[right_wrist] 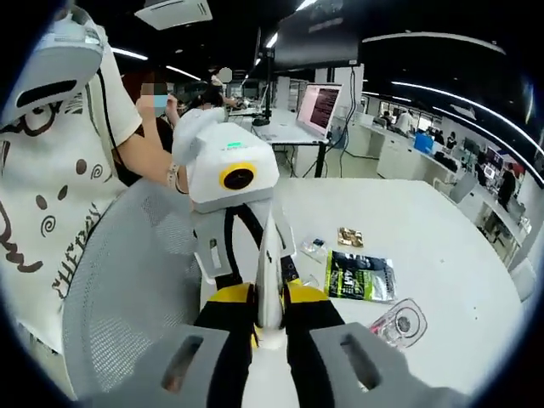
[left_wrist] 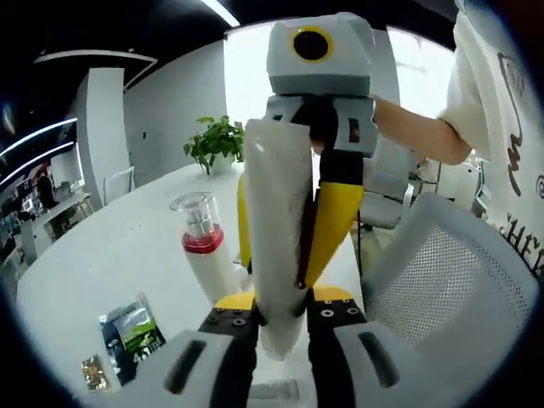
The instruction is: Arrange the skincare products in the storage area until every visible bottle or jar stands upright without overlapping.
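A white squeeze tube (left_wrist: 276,229) is held in the air between both grippers, which face each other. In the left gripper view my left gripper (left_wrist: 280,327) is shut on the tube's near end, and the right gripper's yellow fingers (left_wrist: 336,221) come down from the top on either side of it. The right gripper view has the tube (right_wrist: 269,272) edge-on, my right gripper (right_wrist: 269,327) shut on it and the left gripper's body (right_wrist: 231,174) just behind. A white bottle with a red band and clear cap (left_wrist: 204,246) stands upright on the white table (left_wrist: 110,255); its cap (right_wrist: 399,323) also shows.
A green packet (left_wrist: 132,327) (right_wrist: 361,276) and a small gold sachet (left_wrist: 93,372) (right_wrist: 350,236) lie on the table. A white mesh chair (left_wrist: 442,272) (right_wrist: 127,289) stands close by, with a person in a printed shirt (right_wrist: 51,170) beside it. A potted plant (left_wrist: 217,140) stands at the far end.
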Demonstrator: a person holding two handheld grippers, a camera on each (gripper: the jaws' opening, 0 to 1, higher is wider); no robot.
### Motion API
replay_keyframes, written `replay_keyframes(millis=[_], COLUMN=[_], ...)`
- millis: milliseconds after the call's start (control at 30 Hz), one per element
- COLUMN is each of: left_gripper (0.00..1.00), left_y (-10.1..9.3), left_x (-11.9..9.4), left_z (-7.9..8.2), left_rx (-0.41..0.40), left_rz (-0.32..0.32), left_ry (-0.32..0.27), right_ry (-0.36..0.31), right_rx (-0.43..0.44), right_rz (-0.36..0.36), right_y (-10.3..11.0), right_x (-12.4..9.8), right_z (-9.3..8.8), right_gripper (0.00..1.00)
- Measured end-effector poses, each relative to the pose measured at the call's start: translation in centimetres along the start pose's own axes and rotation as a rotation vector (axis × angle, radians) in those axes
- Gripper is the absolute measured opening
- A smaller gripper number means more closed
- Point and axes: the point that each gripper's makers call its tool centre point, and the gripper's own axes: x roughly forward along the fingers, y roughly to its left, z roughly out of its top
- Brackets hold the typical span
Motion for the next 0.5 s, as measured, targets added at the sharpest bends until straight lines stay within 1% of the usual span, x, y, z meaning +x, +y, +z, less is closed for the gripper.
replay_keyframes(millis=[133,200,300,333,367,400,467,500], left_gripper=[0.24,0.24,0.24,0.24,0.24,0.24,0.24,0.24], left_y=[0.4,0.5,0.7,0.8,0.8,0.8,0.8,0.7], left_x=[0.0,0.1,0.2,0.2,0.3,0.4,0.5,0.5], left_z=[-1.3,-1.8,-2.0,-2.0,-2.0,-2.2,-2.5,-2.6], left_rx=[0.018,0.004,-0.003,0.006,0.008,0.01,-0.005,-0.005], left_rz=[0.025,0.023,0.028,0.033,0.037,0.037,0.036,0.036], left_ry=[0.052,0.057,0.053,0.05,0.051,0.052,0.058,0.057], right_ry=[0.029,0.054,0.091,0.118,0.13,0.163,0.199,0.204], right_rx=[-0.016,-0.028,-0.035,-0.037,-0.037,-0.046,-0.056,-0.051], right_rz=[0.006,0.017,0.036,0.046,0.051,0.058,0.067,0.075], right_y=[-0.3,-0.4,-0.5,-0.6,-0.6,-0.7,-0.7,-0.6], right_x=[-0.5,-0.7,-0.7,-0.6,-0.6,-0.6,-0.2,0.0], right_z=[0.6,0.6,0.5,0.3,0.2,-0.2,-0.7,-0.8], right_gripper=[0.11,0.11,0.1,0.1,0.1,0.1,0.1,0.1])
